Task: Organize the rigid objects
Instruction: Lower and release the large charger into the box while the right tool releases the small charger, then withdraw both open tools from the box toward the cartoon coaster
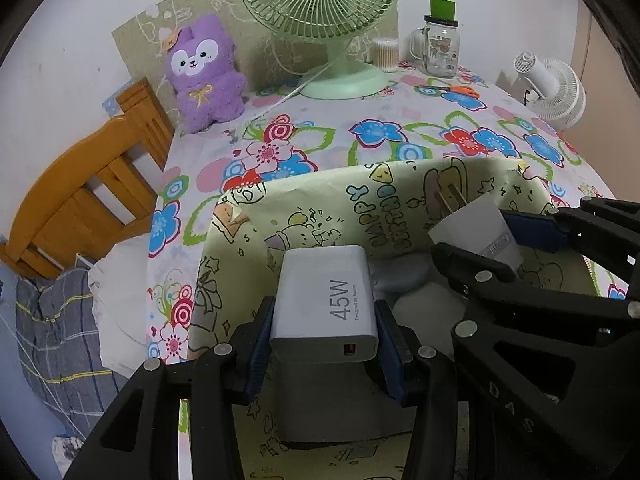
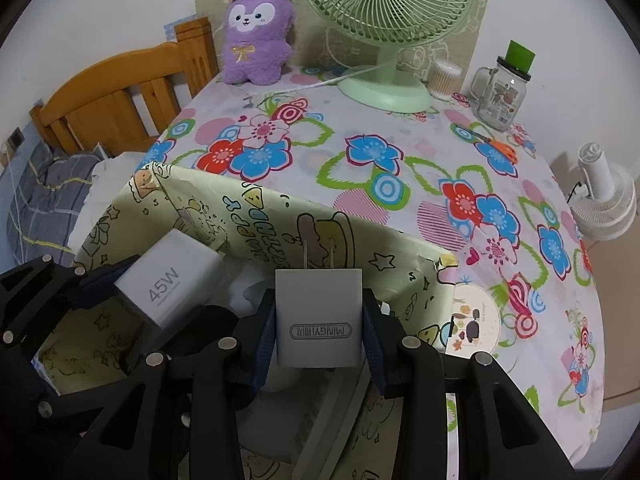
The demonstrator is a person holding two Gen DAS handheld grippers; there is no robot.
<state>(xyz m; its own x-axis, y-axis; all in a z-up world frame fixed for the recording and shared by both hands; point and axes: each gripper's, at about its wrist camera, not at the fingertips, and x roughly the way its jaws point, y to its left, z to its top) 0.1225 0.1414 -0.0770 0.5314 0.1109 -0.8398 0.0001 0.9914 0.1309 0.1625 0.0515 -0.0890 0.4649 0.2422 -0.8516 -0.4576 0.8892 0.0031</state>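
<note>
left wrist: 45w charger [image 1: 326, 300] (gripper-clamped [image 1: 324, 344]) over box [image 1: 320, 216]

Both tongs [image 1: 325, 344] [image 2: 319, 334] clamped, side by side

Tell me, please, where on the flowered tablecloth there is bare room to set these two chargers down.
The widest bare patch of the tablecloth lies between the paper-covered box, the green fan behind it, and the scissors to the right. A narrower strip runs right of the box, past the round coaster. The back edge is crowded: plush toy, fan, cotton swabs, glass jar.
</note>
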